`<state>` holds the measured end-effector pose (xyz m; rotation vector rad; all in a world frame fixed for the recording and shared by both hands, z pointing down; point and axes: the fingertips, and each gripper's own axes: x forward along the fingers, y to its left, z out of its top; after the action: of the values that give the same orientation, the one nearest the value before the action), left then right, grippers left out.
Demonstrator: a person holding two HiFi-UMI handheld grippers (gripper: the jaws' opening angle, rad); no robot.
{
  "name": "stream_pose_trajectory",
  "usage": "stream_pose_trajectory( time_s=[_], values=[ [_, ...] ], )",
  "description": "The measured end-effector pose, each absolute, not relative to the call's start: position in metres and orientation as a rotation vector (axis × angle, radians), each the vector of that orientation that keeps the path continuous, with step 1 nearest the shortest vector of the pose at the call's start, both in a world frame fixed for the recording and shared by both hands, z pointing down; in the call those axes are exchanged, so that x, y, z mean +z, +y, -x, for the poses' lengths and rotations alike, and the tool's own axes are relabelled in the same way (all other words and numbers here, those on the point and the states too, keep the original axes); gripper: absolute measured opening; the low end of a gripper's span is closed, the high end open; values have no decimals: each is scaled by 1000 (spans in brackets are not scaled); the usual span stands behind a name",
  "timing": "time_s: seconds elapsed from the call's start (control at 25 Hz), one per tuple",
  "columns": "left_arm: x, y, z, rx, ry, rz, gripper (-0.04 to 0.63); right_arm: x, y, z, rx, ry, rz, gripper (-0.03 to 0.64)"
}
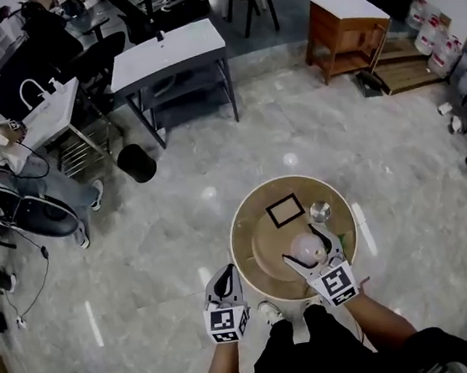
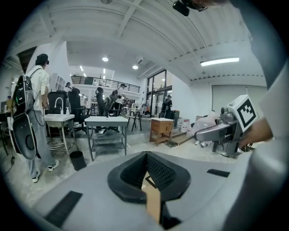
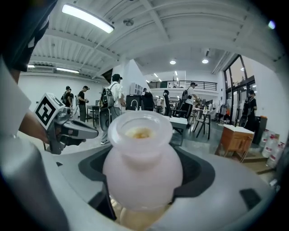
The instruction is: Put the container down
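Observation:
A frosted white container (image 1: 309,248) with a narrow neck hangs just over the round wooden table (image 1: 263,258). My right gripper (image 1: 316,253) is shut on it. In the right gripper view the container (image 3: 142,169) fills the space between the jaws, mouth up, with something yellowish inside. A black square frame (image 1: 285,210) and a small clear glass piece (image 1: 320,211) lie on the table beyond it. My left gripper (image 1: 226,282) hovers off the table's left edge, shut and holding nothing. Its pads (image 2: 160,171) meet at the tip.
The floor around the table is pale marble. A black bin (image 1: 136,162) and a grey table (image 1: 168,50) stand far left. A wooden cabinet (image 1: 341,29) is at the far right. A person sits at the left edge (image 1: 45,196).

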<state>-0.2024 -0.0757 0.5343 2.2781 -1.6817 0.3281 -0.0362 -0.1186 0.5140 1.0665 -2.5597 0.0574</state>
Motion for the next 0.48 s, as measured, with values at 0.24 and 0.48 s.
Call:
stream_pose_trajectory(
  time_s=[0.24,0.48],
  values=[
    [590,-93,195,350,-1650,-2219,-9,600,-143,32,150,-2493,-1016,410],
    [647,-117,189,399,-1638,-2185,-9,696,-168,27,232,-2405,-1000,410]
  ],
)
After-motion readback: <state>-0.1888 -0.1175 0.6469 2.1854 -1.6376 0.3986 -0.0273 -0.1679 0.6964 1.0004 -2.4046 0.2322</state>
